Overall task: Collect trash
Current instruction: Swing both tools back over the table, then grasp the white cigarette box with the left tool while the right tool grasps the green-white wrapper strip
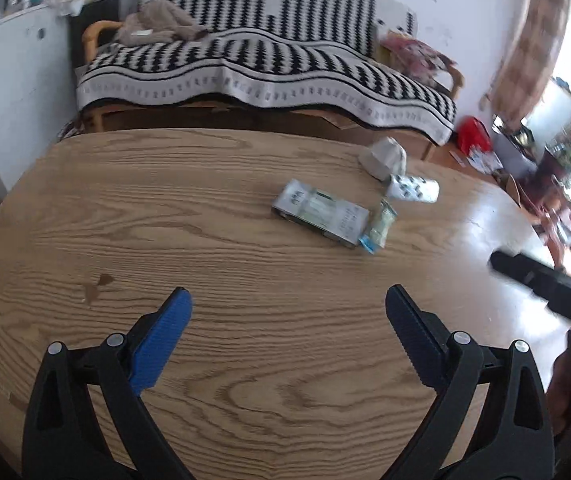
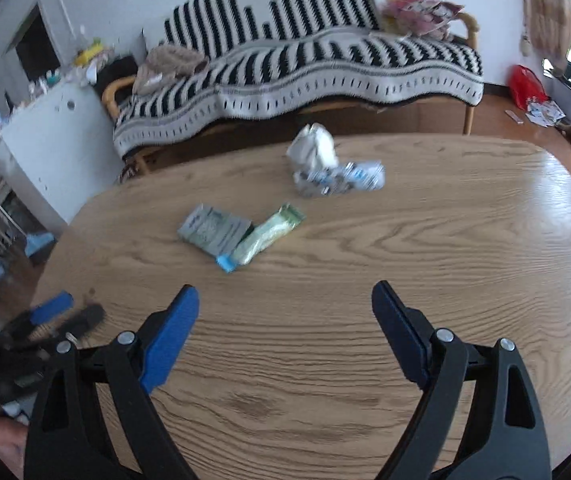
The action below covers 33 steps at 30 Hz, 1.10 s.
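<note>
Several pieces of trash lie on the wooden table (image 1: pixel 205 240): a flat grey-green carton (image 1: pixel 319 213), a green and blue wrapper (image 1: pixel 379 228), a white printed wrapper (image 1: pixel 413 189) and a crumpled white paper ball (image 1: pixel 383 157). The right wrist view shows them too: carton (image 2: pixel 213 230), green wrapper (image 2: pixel 265 238), printed wrapper (image 2: pixel 341 178), paper ball (image 2: pixel 312 148). My left gripper (image 1: pixel 288 300) is open and empty, above the table short of the trash. My right gripper (image 2: pixel 285 296) is open and empty, also short of it.
A sofa with a black and white blanket (image 1: pixel 261 64) stands behind the table. A white cabinet (image 1: pixel 9 80) is at the left. A red bag (image 2: pixel 525 84) and scattered items lie on the floor at the right. The table's bare wood (image 2: pixel 445 240) spreads to the right.
</note>
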Each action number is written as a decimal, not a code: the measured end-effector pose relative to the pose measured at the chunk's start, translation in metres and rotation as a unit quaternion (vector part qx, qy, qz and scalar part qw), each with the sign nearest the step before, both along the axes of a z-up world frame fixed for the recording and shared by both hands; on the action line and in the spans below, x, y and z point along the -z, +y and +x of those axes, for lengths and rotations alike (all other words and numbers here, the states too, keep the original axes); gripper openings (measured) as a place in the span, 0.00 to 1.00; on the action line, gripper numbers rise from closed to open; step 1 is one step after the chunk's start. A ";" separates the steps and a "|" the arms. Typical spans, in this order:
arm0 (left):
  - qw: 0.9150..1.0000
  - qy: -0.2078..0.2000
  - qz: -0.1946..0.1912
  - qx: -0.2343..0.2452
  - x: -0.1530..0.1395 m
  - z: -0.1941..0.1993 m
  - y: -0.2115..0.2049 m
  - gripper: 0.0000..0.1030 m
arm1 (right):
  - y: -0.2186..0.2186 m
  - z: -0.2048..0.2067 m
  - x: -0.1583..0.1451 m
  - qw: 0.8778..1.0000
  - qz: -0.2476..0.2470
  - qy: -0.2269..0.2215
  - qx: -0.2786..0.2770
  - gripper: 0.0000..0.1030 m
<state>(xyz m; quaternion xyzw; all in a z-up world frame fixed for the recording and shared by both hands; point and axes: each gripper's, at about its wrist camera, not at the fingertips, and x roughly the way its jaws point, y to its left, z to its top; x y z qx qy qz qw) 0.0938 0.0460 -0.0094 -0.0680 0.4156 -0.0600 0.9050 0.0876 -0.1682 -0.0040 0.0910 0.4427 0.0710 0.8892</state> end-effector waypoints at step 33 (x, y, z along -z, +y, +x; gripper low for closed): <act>0.996 0.060 -0.013 -0.070 0.050 0.077 -0.002 0.92 | 0.017 0.119 0.083 0.996 -0.030 0.087 0.000 0.12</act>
